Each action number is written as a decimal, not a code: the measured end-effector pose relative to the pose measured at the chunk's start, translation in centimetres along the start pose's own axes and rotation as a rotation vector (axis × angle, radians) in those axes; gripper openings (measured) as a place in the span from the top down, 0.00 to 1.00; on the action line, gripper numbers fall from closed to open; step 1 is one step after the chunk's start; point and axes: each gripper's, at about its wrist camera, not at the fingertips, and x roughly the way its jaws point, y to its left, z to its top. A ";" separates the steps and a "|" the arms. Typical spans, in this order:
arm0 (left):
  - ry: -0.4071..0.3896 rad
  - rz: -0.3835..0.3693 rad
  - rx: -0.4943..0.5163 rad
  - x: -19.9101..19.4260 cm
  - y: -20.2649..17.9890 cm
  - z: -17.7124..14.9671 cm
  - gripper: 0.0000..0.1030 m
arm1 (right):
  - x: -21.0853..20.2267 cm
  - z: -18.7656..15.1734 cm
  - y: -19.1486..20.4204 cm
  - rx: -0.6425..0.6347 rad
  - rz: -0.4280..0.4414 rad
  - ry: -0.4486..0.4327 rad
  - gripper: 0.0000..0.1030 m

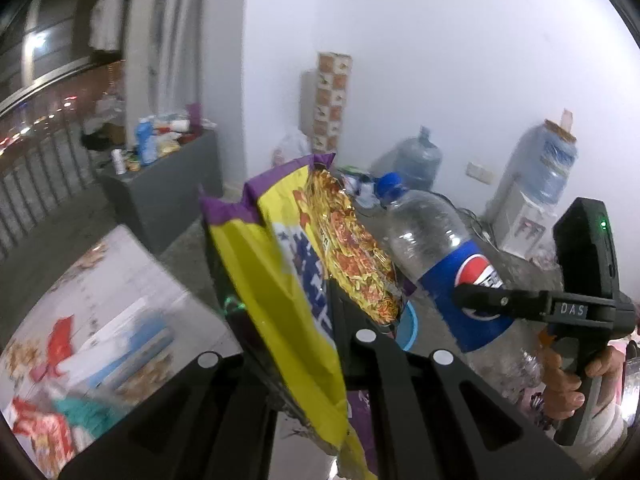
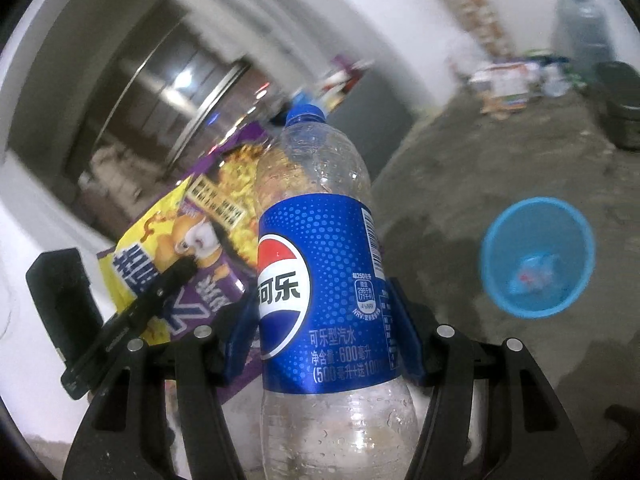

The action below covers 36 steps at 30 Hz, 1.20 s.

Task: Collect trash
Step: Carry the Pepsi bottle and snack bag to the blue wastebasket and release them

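My left gripper point(image 1: 340, 332) is shut on a torn yellow and purple snack bag point(image 1: 280, 280), which stands up between the fingers. In the right wrist view the same bag point(image 2: 180, 248) hangs at the left, with the left gripper point(image 2: 176, 276) clamped on it. An empty clear Pepsi bottle point(image 2: 320, 280) with a blue label and cap stands upright in my right gripper point(image 2: 320, 328), whose blue pads point(image 2: 404, 328) press on both sides of the label. The left wrist view shows that bottle point(image 1: 440, 248) tilted, the right gripper point(image 1: 472, 296) on its label. A blue waste basket point(image 2: 538, 256) stands on the floor to the right.
A grey cabinet point(image 1: 160, 200) piled with clutter stands by the wall. Water jugs point(image 1: 416, 156) and a dispenser point(image 1: 536, 184) line the far wall. A white table point(image 1: 112, 280) with wrappers lies lower left. A black bin point(image 2: 620, 104) and boxes point(image 2: 504, 84) sit on the concrete floor.
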 end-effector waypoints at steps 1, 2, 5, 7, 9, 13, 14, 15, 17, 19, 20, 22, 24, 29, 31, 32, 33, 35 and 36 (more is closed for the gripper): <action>0.012 -0.011 0.005 1.0 -0.3 0.3 0.99 | -0.3 0.2 -1.0 0.025 -0.028 -0.013 0.44; 0.029 -0.024 0.012 2.3 -0.9 0.7 0.99 | -0.3 0.3 -2.0 0.048 -0.052 -0.018 0.44; 0.092 -0.050 0.026 6.5 -2.2 1.6 0.99 | -0.1 0.2 -5.3 0.135 -0.127 -0.020 0.44; 0.145 -0.067 0.023 9.6 -3.0 1.8 0.99 | 0.6 0.0 -7.5 0.200 -0.166 -0.001 0.44; 0.212 -0.086 0.024 13.0 -3.7 1.9 0.99 | 1.5 -0.2 -9.2 0.249 -0.188 0.020 0.44; 0.333 -0.094 0.044 19.6 -5.0 1.9 0.99 | 3.9 0.0 -13.1 0.346 -0.212 0.081 0.44; 0.361 -0.086 0.053 21.3 -5.4 1.9 0.99 | 4.7 0.1 -14.0 0.373 -0.216 0.099 0.44; 0.389 -0.077 0.060 23.1 -5.8 1.9 0.99 | 5.6 0.4 -14.9 0.396 -0.217 0.117 0.43; 0.449 -0.076 0.045 26.2 -6.3 1.7 0.99 | 7.3 0.9 -17.0 0.459 -0.218 0.149 0.43; 0.468 -0.075 0.037 28.3 -6.6 1.7 0.98 | 9.0 1.4 -18.9 0.506 -0.208 0.171 0.42; 0.482 -0.094 0.029 30.0 -6.9 1.7 0.91 | 9.9 1.6 -20.1 0.537 -0.201 0.178 0.41; 0.513 -0.091 0.022 31.8 -7.0 1.7 0.66 | 11.4 1.8 -22.1 0.597 -0.177 0.185 0.34; 0.502 -0.076 -0.005 32.6 -6.9 1.8 0.56 | 12.1 1.5 -23.7 0.650 -0.192 0.187 0.33; 0.444 -0.097 -0.058 31.4 -6.4 2.1 0.49 | 13.2 1.5 -25.1 0.693 -0.151 0.167 0.33; 0.426 -0.087 -0.052 30.4 -5.9 2.2 0.48 | 13.5 2.0 -25.3 0.694 -0.151 0.154 0.33; 0.416 -0.083 -0.055 29.9 -5.7 2.3 0.48 | 13.8 2.4 -25.4 0.691 -0.159 0.150 0.33; 0.408 -0.079 -0.062 29.7 -5.6 2.5 0.48 | 13.9 2.5 -25.4 0.694 -0.167 0.146 0.33; 0.391 -0.075 -0.079 28.7 -5.0 2.7 0.48 | 14.0 2.6 -25.2 0.703 -0.167 0.139 0.33; 0.381 -0.072 -0.087 28.1 -4.6 2.8 0.47 | 13.9 2.7 -24.8 0.701 -0.159 0.131 0.33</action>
